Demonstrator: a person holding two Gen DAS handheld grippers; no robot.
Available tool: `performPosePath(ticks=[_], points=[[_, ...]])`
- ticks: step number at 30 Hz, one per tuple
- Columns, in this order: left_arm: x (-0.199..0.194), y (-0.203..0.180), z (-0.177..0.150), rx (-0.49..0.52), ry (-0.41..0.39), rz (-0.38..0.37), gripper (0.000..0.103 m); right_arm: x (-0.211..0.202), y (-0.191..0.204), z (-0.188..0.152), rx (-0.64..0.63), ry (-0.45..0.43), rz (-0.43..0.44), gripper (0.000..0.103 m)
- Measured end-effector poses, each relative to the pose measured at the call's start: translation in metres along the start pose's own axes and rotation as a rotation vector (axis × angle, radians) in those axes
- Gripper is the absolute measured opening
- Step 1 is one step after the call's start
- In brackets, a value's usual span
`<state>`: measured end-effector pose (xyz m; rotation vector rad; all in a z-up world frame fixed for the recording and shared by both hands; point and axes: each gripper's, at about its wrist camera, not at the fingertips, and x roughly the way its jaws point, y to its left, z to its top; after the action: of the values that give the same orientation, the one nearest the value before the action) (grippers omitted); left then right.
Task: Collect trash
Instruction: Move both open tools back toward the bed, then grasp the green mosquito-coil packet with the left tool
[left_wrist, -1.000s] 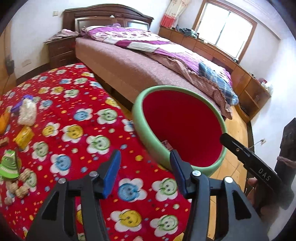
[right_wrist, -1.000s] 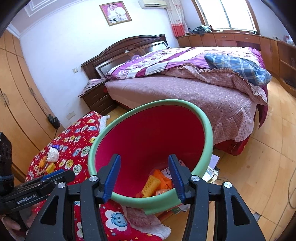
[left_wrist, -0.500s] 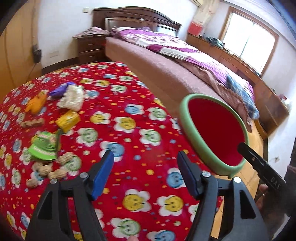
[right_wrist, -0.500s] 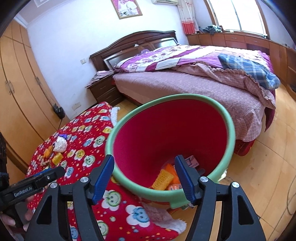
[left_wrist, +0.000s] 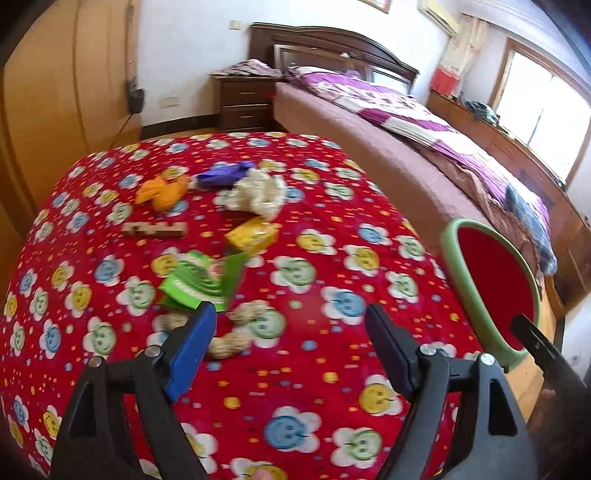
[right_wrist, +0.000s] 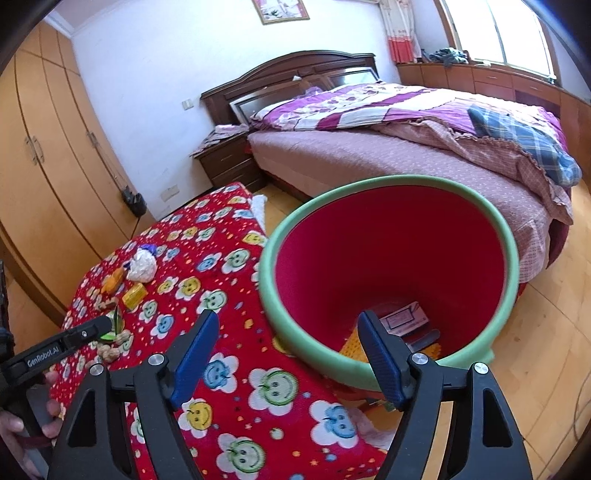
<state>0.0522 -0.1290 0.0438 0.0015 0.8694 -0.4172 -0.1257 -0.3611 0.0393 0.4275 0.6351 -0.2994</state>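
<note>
Left gripper tilts down over the red cloth – jaws opening, empty; right gripper angled beside the bin likewise

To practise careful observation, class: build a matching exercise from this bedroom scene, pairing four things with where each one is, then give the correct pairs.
Things:
1. crumpled white paper wad
2. yellow mesh scrap
3. blue checked cloth
4. green folded paper packet

Places:
A. inside the red bin with the green rim
B. on the bed
C. nearest the left gripper's fingers
D. beside the purple wrapper

Pairs: 1-D, 2-A, 3-B, 4-C
</note>
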Motion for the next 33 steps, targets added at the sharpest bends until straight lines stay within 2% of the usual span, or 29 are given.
performPosePath(ticks=[5,10,13,17,24,33], points=[[-0.002,0.026,0.003,-0.048,-0.022,0.031,0.083,0.007,0.009,-0.003,-0.016,0.023,0.012,0.078],[-0.001,0.048,0.010,-0.043,-0.035,0.078,0.091,0.013,0.014,-0.004,-0.021,0.039,0.016,0.078],[0.004,0.059,0.013,-0.041,-0.023,0.103,0.091,0.017,0.015,-0.005,-0.016,0.046,0.016,0.079],[0.015,0.069,0.016,-0.057,0.010,0.089,0.091,0.022,0.016,-0.005,-0.013,0.055,0.014,0.078],[0.034,0.066,0.017,-0.048,0.039,0.062,0.091,0.026,0.012,-0.004,-0.004,0.060,0.004,0.079],[0.066,0.062,0.020,-0.009,0.107,0.099,0.091,0.028,0.008,-0.005,0.006,0.063,0.003,0.079]])
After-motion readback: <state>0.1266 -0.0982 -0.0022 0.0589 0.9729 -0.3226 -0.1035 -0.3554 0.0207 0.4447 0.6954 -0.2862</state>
